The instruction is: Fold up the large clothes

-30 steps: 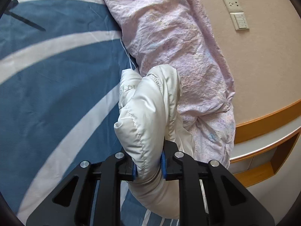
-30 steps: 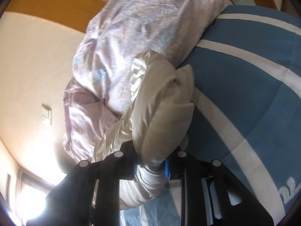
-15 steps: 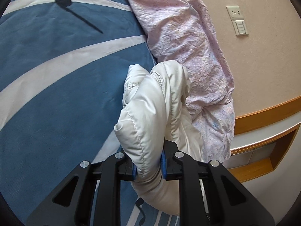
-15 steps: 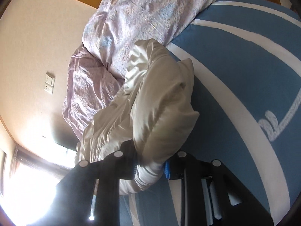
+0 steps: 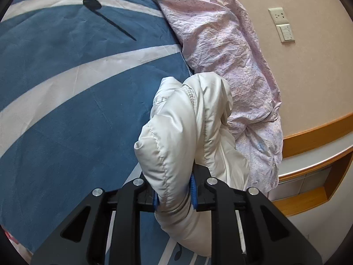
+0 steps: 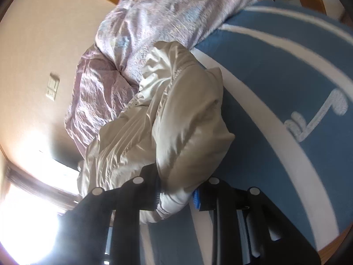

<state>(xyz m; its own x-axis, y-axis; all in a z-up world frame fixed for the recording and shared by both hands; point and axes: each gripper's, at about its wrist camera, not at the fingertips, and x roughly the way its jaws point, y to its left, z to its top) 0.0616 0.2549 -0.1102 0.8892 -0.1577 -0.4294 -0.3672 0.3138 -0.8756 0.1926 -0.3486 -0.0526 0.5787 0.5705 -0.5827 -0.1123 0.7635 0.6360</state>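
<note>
A white padded jacket (image 5: 187,132) hangs bunched over a blue bedspread with white stripes (image 5: 66,101). My left gripper (image 5: 174,193) is shut on a thick fold of the jacket, which bulges above and below the blue pads. In the right wrist view the same jacket (image 6: 176,119) is held up, tilted, and my right gripper (image 6: 176,195) is shut on another padded edge of it. The rest of the jacket trails away toward the pink quilt.
A crumpled pink quilt (image 5: 231,66) lies along the bed's wall side, also in the right wrist view (image 6: 136,44). Behind it are a beige wall with a socket and switch (image 5: 282,25), and a wooden shelf (image 5: 317,154). A bright window (image 6: 26,209) glares.
Both grippers have carried the jacket away from the pink quilt, over the blue bedspread. More of the bedspread shows in both views. The grips have not changed.
</note>
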